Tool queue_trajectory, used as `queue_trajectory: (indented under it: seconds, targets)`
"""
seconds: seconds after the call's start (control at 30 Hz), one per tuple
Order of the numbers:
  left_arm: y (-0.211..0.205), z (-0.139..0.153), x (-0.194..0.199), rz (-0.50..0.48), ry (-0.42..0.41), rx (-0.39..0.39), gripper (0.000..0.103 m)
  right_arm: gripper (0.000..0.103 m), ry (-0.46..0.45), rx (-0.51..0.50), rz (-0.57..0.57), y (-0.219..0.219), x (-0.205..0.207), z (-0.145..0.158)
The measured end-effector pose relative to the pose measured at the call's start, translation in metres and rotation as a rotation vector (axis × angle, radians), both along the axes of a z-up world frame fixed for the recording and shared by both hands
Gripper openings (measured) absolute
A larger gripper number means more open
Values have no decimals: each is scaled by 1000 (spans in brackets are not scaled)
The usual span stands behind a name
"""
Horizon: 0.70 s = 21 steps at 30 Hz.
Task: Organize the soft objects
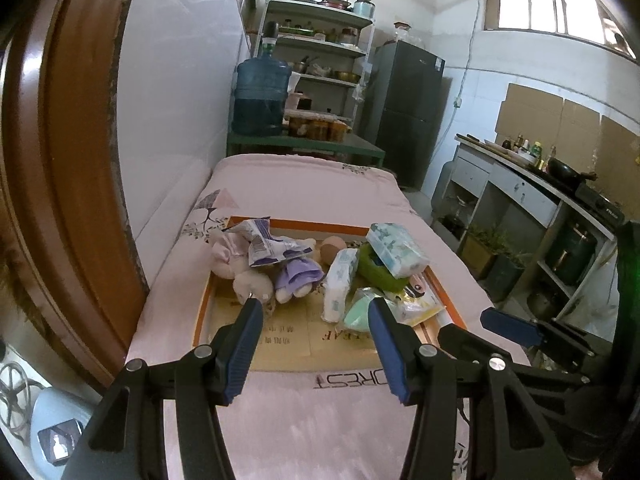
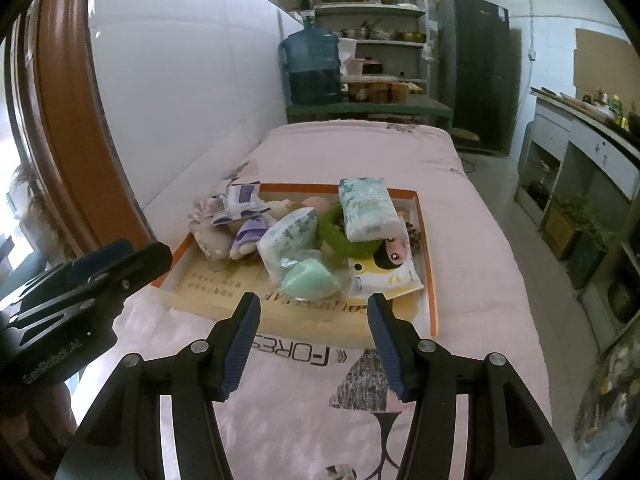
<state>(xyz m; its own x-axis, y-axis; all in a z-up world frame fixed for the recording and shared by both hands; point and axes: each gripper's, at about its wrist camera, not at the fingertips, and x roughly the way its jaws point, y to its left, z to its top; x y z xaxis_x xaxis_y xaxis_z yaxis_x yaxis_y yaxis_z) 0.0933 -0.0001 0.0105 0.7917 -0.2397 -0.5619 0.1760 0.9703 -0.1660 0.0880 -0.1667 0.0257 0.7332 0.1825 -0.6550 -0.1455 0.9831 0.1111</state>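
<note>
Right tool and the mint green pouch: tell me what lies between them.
Only the tray's cardboard floor and near edge, then pink bedcover. The right wrist view shows the open right tool short of the mint green pouch.

Both tools match: left gripper point(image 1: 314, 312) and right gripper point(image 2: 314, 306) show black linkage arms, silver pivot screws, ribbed blue pads point(image 2: 240, 344), white lettering.

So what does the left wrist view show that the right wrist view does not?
Only the left wrist view shows the bright window and a black pan on the stove. Only the right wrist view shows the cartoon face on the yellow flat packet. Both show the orange-rimmed cardboard tray of soft things, the mint green sponge, the blue water jug and both open grippers, left and right.
</note>
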Motion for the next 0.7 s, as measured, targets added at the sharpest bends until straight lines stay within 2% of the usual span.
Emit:
queue_trajectory:
  seconds: [0.3,0.7]
  targets:
    - [-3,2,-19,6,8,41,55,58,-16,-11,-44,7,-23,6]
    - [-2,15,-47,89,-24,65,54,58,-25,21,-72,5,-47,15]
